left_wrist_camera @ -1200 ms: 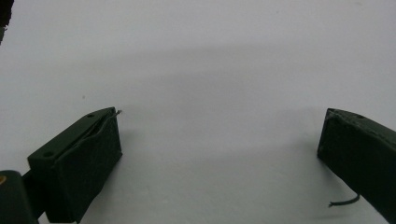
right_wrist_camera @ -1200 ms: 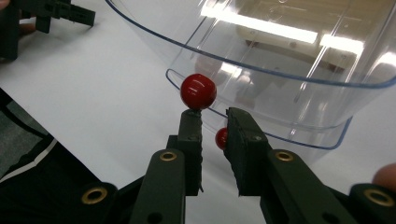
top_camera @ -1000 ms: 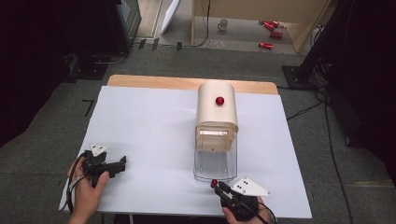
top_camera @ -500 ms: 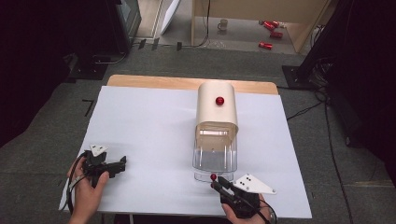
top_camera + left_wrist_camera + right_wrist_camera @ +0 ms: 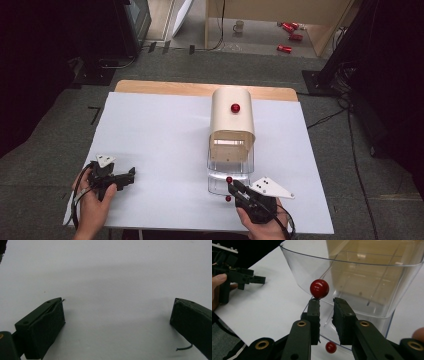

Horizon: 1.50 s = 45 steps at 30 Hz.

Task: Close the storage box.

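A beige roll-top box [image 5: 231, 122] with a red knob [image 5: 235, 107] on top stands right of the table's middle. Its clear plastic front flap [image 5: 230, 167] hangs open toward me, tilted up off the table. My right gripper [image 5: 233, 185] is shut on the flap's front edge, just below the flap's own red knob [image 5: 229, 179]. In the right gripper view the red knob [image 5: 319, 288] sits above the narrow gap of my right gripper [image 5: 326, 302], with the clear flap [image 5: 352, 272] curving behind. My left gripper [image 5: 131, 175] rests open at the table's left. Its view shows the left gripper [image 5: 117, 312] open over bare white table.
The white table sheet [image 5: 165, 135] has a wooden edge [image 5: 200, 89] at the back. A small red spot [image 5: 228, 198] shows under the right gripper, like a reflection of the knob. Beyond the table are cables, a mug [image 5: 239, 25] and red cans [image 5: 290, 27] on the floor.
The right gripper has risen a little toward the box, and the clear flap it holds has tilted up from lying flat on the table. The left gripper has not moved.
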{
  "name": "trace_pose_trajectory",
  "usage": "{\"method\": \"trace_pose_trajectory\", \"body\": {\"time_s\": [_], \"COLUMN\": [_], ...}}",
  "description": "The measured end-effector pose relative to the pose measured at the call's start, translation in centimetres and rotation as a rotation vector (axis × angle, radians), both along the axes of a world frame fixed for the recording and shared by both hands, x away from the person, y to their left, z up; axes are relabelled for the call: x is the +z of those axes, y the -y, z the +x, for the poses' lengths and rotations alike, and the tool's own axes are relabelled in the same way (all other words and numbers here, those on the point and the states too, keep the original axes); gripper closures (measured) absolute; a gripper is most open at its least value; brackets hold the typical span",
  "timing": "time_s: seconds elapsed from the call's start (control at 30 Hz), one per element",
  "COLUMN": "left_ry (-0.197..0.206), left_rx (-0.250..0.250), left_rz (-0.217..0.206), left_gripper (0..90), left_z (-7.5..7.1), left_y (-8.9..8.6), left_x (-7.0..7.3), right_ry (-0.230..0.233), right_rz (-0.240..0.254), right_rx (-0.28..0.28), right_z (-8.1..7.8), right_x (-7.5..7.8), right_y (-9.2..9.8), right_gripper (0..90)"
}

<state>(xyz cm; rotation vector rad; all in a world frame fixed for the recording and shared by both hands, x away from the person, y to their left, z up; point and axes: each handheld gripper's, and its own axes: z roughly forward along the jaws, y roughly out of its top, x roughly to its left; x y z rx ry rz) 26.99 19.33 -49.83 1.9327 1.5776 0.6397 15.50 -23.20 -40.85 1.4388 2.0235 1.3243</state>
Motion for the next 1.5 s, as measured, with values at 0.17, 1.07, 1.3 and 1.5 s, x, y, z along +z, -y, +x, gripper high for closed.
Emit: {"method": "trace_pose_trajectory", "body": {"time_s": [0.17,1.07,1.3,1.5], "left_ry": [0.0,0.0,0.0,0.0], "left_rx": [0.0,0.0,0.0,0.0], "left_rz": [0.0,0.0,0.0,0.0], "left_gripper": [0.0,0.0,0.0,0.0], "left_z": [0.0,0.0,0.0,0.0], "left_y": [0.0,0.0,0.0,0.0], "left_x": [0.0,0.0,0.0,0.0], "right_ry": [0.001,-0.005,-0.013,-0.018], "right_rz": [0.001,-0.012,-0.008,-0.029], "right_rx": [-0.025,-0.078,-0.049,-0.046], "right_z": [1.4,8.0,7.4,5.7], "right_x": [-0.1,0.4,0.1,-0.6], "right_y": [0.3,0.4,0.4,0.6], "right_gripper": [76.2,75.2,57.4,19.0]}}
